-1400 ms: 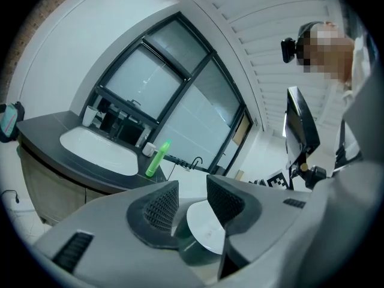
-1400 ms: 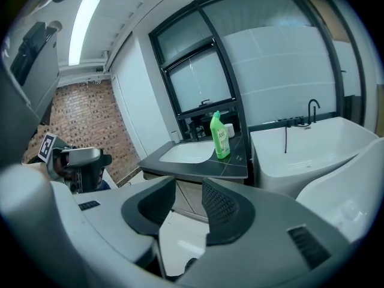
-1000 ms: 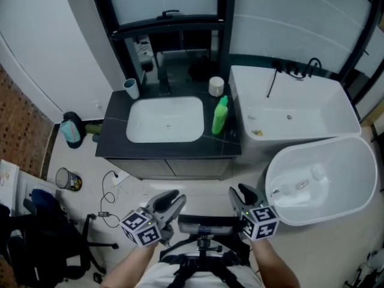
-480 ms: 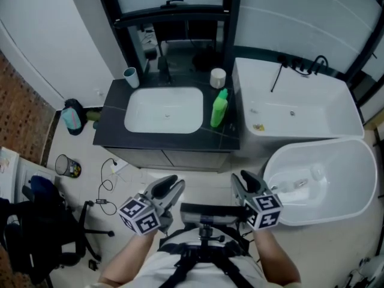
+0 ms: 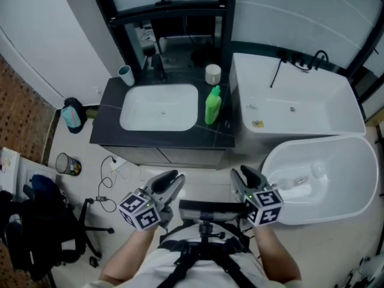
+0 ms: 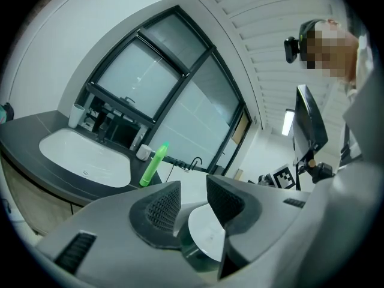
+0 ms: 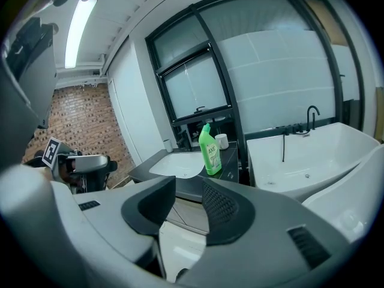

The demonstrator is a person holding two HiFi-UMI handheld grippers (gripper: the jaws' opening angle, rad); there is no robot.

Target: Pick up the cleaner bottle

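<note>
Nearest the person, the left tool [image 5: 172,183] and the right tool [image 5: 242,176] were held level with each other above the tiled floor [image 5: 135,176], well short of the vanity. In the left gripper view, the left tool [image 6: 192,192] had its ribbed pads a narrow gap apart with nothing between them. The right tool [image 7: 188,188] showed the same in its own view: a narrow gap, nothing gripped.

Beyond them stood the dark desk [image 5: 108,138] with a white sink basin [image 5: 159,108] set into it. The green cleaner bottle [image 5: 213,105] stood upright on its base on the right end of the desk, just beside the basin's right rim. Its long axis ran vertical, cap end up. In the right gripper view the cleaner bottle [image 7: 209,152] faced the camera with its label, and its narrow neck leaned slightly to the left at the top. The left gripper view caught the cleaner bottle [image 6: 152,164] as a slim green shape rising off the desk edge.

Behind the bottle sat a small white jar [image 5: 212,73], apart from it. A pale cup [image 5: 126,75] stood at the far left corner. To the right of the desk lay a white bathtub [image 5: 327,122], with a black tap [image 5: 298,59] at its far rim.
</note>
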